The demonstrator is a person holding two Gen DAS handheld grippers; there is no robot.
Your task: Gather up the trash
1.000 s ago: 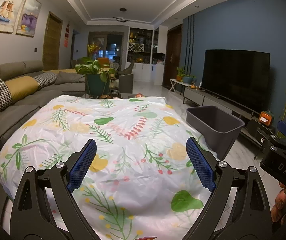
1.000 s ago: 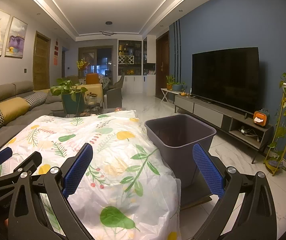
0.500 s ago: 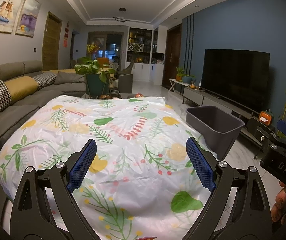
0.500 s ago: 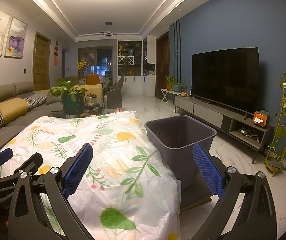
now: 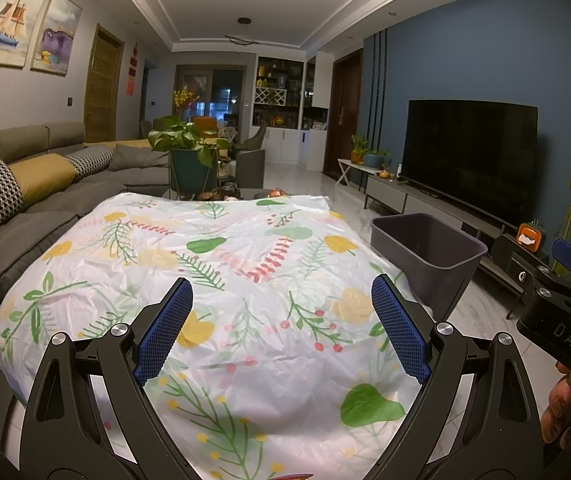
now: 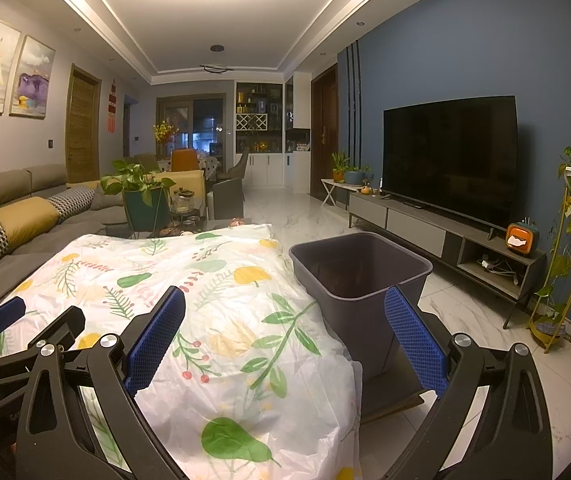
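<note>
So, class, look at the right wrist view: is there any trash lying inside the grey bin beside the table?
No: the grey bin shows only bare dark inner walls and floor, with nothing lying in it.

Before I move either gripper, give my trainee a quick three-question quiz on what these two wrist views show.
1. True or false: the grey bin stands on the floor beside the right edge of the floral tablecloth.
2. Multiple choice: what is in the left gripper? A) a crumpled wrapper B) nothing, jaws spread wide C) a corner of the cloth
3. Short answer: is any trash visible on the cloth or in the bin?

Key
1. True.
2. B. The right gripper is equally open and empty.
3. None visible; the bin's visible interior looks empty, though its bottom is partly hidden by its near wall.
</note>
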